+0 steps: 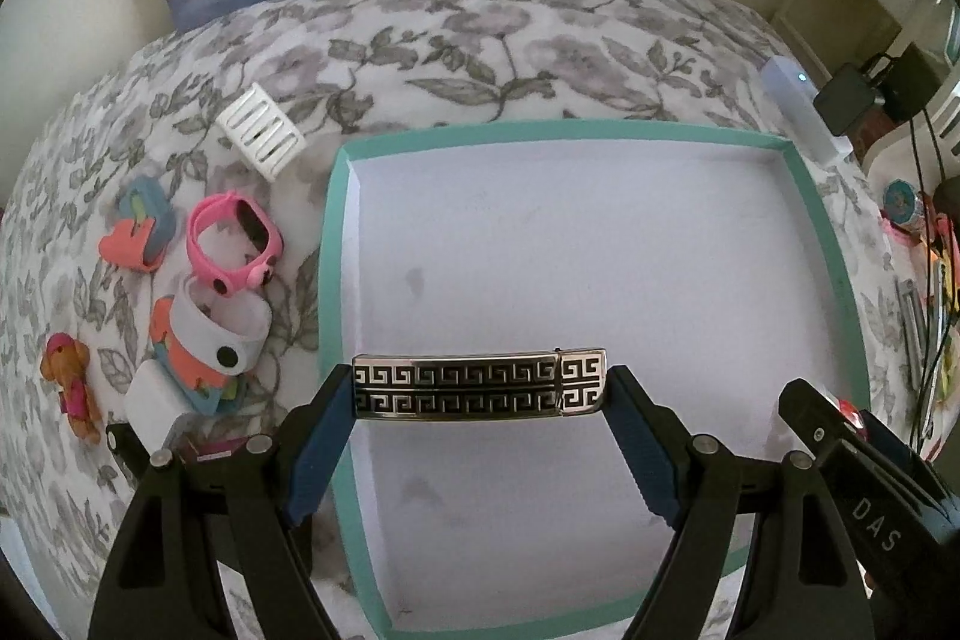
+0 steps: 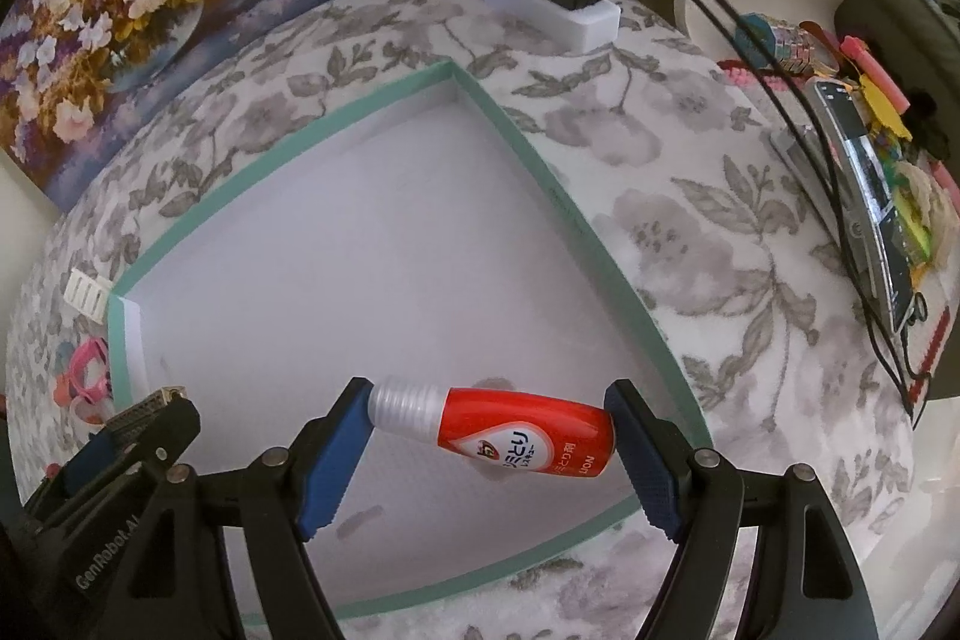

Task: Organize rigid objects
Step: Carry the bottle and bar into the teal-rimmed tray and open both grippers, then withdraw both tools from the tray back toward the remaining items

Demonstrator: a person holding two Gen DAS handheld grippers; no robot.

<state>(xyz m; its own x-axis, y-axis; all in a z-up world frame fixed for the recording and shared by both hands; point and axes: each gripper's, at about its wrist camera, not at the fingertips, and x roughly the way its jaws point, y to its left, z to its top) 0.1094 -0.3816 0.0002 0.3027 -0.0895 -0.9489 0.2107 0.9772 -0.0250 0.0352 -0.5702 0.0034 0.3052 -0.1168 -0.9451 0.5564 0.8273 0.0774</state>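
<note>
The left tongs (image 1: 480, 394) clamp a patterned metal bar (image 1: 479, 386) endwise above the white floor of the teal-rimmed tray (image 1: 333, 244). The right tongs (image 2: 489, 436) clamp a red bottle (image 2: 504, 433) lengthwise above the tray's 5 o'clock corner. Toys (image 1: 234, 244) lie at the tray's 9 o'clock.

Surface covered in grey floral cloth (image 1: 480, 40), bearing 1 teal-rimmed white tray (image 1: 840, 244), 1 white slotted piece (image 1: 261, 130), 1 pink watch (image 1: 234, 244), 1 white power strip (image 2: 552, 13), small toys (image 1: 72, 382) at left
</note>
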